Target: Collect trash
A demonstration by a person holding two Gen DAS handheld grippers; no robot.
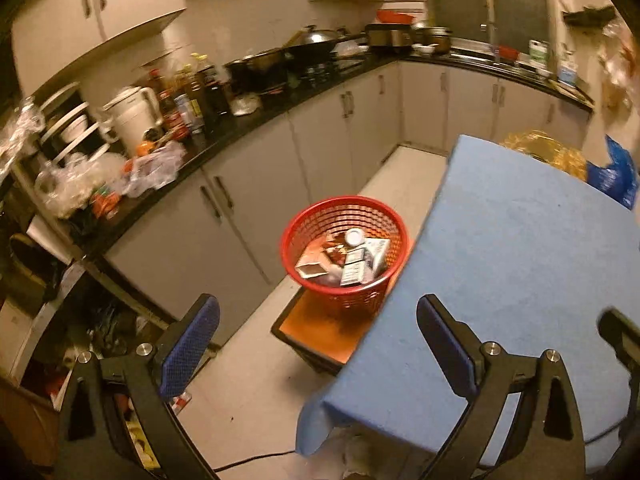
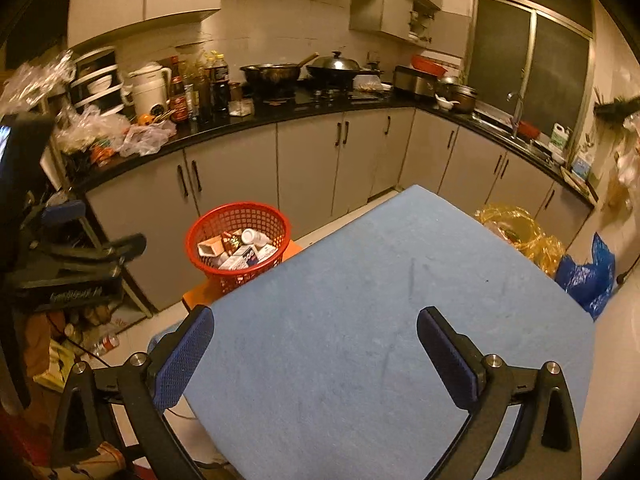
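The left hand-held gripper is spread wide with nothing between its blue pads, hanging above the near left corner of the blue tabletop and the pale floor beside it. The right hand-held gripper is likewise released and empty, poised over the middle of the tabletop, whose cloth is bare. The trash sits in a red basket just beside the tabletop's left edge, standing on an orange stool; inside lie small cartons and a white-capped bottle. From the right wrist view the basket shows the same heap of boxes. Behind runs a black counter crowded with bottles, a white kettle, a wok and crumpled plastic bags. A yellow bag and a blue bag lie beyond the tabletop's far right.
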